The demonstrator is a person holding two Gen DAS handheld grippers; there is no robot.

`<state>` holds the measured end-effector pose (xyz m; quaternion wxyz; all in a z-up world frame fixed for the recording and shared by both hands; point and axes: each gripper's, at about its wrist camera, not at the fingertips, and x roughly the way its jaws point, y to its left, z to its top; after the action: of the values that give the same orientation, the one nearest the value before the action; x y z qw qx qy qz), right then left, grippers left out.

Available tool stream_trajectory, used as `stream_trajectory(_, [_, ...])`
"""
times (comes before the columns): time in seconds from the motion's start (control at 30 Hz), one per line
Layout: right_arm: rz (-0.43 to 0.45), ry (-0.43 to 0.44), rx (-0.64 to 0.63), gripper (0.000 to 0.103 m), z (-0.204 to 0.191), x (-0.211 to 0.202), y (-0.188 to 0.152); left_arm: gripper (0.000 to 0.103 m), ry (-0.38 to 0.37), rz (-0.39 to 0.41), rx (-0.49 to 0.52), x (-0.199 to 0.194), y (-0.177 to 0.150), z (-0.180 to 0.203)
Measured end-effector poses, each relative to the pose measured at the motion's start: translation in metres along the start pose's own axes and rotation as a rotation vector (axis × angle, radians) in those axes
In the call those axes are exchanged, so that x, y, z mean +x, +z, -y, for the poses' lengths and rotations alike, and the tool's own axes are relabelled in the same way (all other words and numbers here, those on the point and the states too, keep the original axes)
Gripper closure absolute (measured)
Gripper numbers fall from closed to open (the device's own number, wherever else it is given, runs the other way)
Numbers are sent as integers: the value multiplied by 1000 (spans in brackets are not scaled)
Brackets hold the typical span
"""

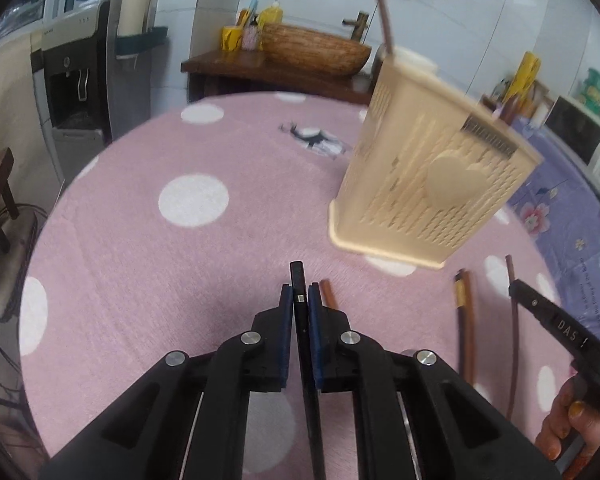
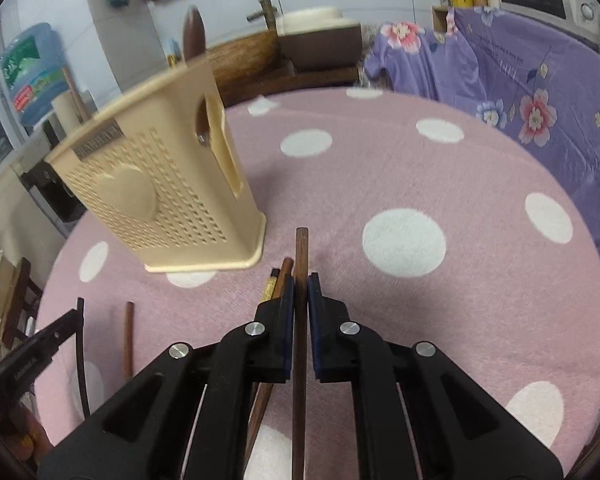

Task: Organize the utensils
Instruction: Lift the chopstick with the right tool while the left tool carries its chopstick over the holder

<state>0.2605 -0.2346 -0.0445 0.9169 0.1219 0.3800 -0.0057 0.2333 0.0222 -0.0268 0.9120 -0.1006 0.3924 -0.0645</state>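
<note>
Between the blue pads of your left hand-held gripper [image 1: 300, 294] you are clamping a black chopstick [image 1: 298, 280], its tip sticking out just past the fingertips; the jaws are closed down to the width of the stick. Your right hand-held gripper [image 2: 301, 292] is doing the same with a dark brown chopstick [image 2: 301, 248], pinched tight and pointing forward over the pink polka-dot desk [image 2: 400, 168]. Ahead of both, the beige perforated utensil holder [image 1: 428, 176] is standing on the desk with a brown stick [image 1: 384, 16] already rising out of its top, and the right view is showing a dark rounded utensil [image 2: 194, 36] inside it as well. Just left of your right gripper's fingers a pair of chopsticks [image 2: 278, 280] is lying on the cloth, partly under the gripper, and another reddish-brown chopstick [image 2: 129, 336] is lying farther left, close beside your left gripper. Behind the desk a woven basket [image 1: 312, 48] is sitting on a wooden counter, and a purple floral cloth [image 2: 520, 80] is covering the surface to the right.
</note>
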Motion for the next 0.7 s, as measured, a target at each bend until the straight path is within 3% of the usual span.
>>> stream_trajectory(0.33, [194,104,-78,95,11,-96,14,95,-37,260,62,-93,22,16])
stream_trajectory(0.5, [227,168,-86,95,15,-129,17,95,-50,315,89,-114,26,24])
stream_trajectory(0.7, [251,185,-106,95,13,-147,17,95,-50,329,95,-118,27,23])
